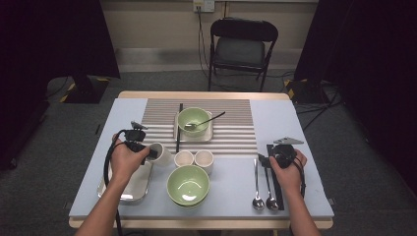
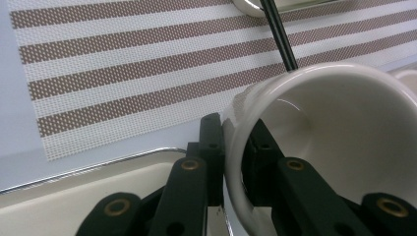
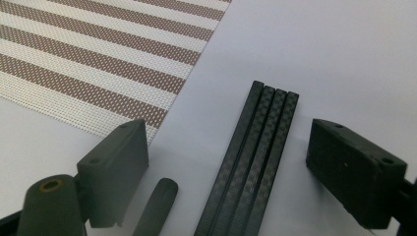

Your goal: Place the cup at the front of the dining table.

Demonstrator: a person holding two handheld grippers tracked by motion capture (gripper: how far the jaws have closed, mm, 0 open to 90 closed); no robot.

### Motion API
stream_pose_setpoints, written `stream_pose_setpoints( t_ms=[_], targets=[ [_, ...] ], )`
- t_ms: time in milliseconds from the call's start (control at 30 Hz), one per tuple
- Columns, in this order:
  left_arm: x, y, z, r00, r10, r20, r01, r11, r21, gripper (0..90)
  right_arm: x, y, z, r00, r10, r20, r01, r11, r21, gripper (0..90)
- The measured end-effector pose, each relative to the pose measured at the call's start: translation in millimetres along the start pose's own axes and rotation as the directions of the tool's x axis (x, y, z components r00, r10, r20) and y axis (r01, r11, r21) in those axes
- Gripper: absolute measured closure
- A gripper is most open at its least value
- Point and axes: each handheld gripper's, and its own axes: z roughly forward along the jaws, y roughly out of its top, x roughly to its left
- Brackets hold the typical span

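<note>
My left gripper (image 1: 153, 153) is shut on the wall of a white cup (image 1: 162, 153), just right of a metal tray (image 1: 123, 192). In the left gripper view one jaw is outside the white cup (image 2: 339, 132) and the other inside, with the left gripper (image 2: 235, 133) pinching its rim and the cup tilted on its side. My right gripper (image 1: 263, 160) rests open at the table's right, over black chopsticks (image 1: 276, 183). In the right gripper view the black chopsticks (image 3: 253, 157) lie between the wide-apart jaws of the right gripper (image 3: 227, 147), untouched.
Two small white cups (image 1: 193, 158) stand by a green bowl (image 1: 188, 185) at the front. Another green bowl (image 1: 193, 121) with a spoon sits on a plate on the striped placemat (image 1: 231, 128). Two spoons (image 1: 263, 189) lie left of the chopsticks. A single black chopstick (image 1: 179, 127) lies on the mat.
</note>
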Motion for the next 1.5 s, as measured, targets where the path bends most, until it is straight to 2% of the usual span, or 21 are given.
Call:
stream_pose_setpoints(
  t_ms=[167, 300, 333, 367, 433, 733, 867, 1133, 1233, 1500],
  targets=[
    [2.5, 0.6, -3.0, 0.9999, -0.013, 0.006, 0.013, 0.9997, -0.019, 80.8, 0.0, 0.0, 0.0, 1.0000, 0.000, 0.000, 0.000, 1.000, 0.000, 15.0],
    [3.3, 1.9, -6.4, 0.9990, -0.027, 0.034, 0.028, 0.9995, -0.018, 80.9, 0.0, 0.0, 0.0, 1.0000, 0.000, 0.000, 0.000, 1.000, 0.000, 15.0],
    [3.3, 2.1, -6.8, 0.9988, -0.027, 0.040, 0.028, 0.9995, -0.016, 80.9, 0.0, 0.0, 0.0, 1.0000, 0.000, 0.000, 0.000, 1.000, 0.000, 15.0],
    [3.5, 2.7, -7.8, 0.9995, -0.017, 0.028, 0.018, 0.9997, -0.015, 80.9, 0.0, 0.0, 0.0, 1.0000, 0.000, 0.000, 0.000, 1.000, 0.000, 15.0],
    [3.2, 3.3, -8.4, 0.9993, -0.025, 0.028, 0.026, 0.9995, -0.020, 80.9, 0.0, 0.0, 0.0, 1.0000, 0.000, 0.000, 0.000, 1.000, 0.000, 15.0],
    [5.4, 6.0, -13.0, 0.9980, -0.024, 0.058, 0.026, 0.9994, -0.025, 81.0, 0.0, 0.0, 0.0, 1.0000, 0.000, 0.000, 0.000, 1.000, 0.000, 15.0],
    [5.7, 6.8, -13.9, 0.9964, -0.038, 0.075, 0.041, 0.9987, -0.030, 81.1, 0.0, 0.0, 0.0, 1.0000, 0.000, 0.000, 0.000, 1.000, 0.000, 15.0],
    [6.0, 10.5, -16.0, 0.9965, -0.035, 0.075, 0.038, 0.9987, -0.033, 81.2, 0.0, 0.0, 0.0, 1.0000, 0.000, 0.000, 0.000, 1.000, 0.000, 15.0],
    [7.8, 11.1, -15.5, 0.9949, -0.046, 0.090, 0.049, 0.9983, -0.032, 81.2, -0.1, 0.0, 0.0, 1.0000, 0.000, 0.000, 0.000, 1.000, 0.000, 15.0],
    [11.1, 12.2, -14.9, 0.9936, -0.063, 0.094, 0.067, 0.9971, -0.036, 81.3, -0.1, 0.0, 0.0, 1.0000, 0.000, 0.000, 0.000, 1.000, 0.000, 15.0]
  ],
)
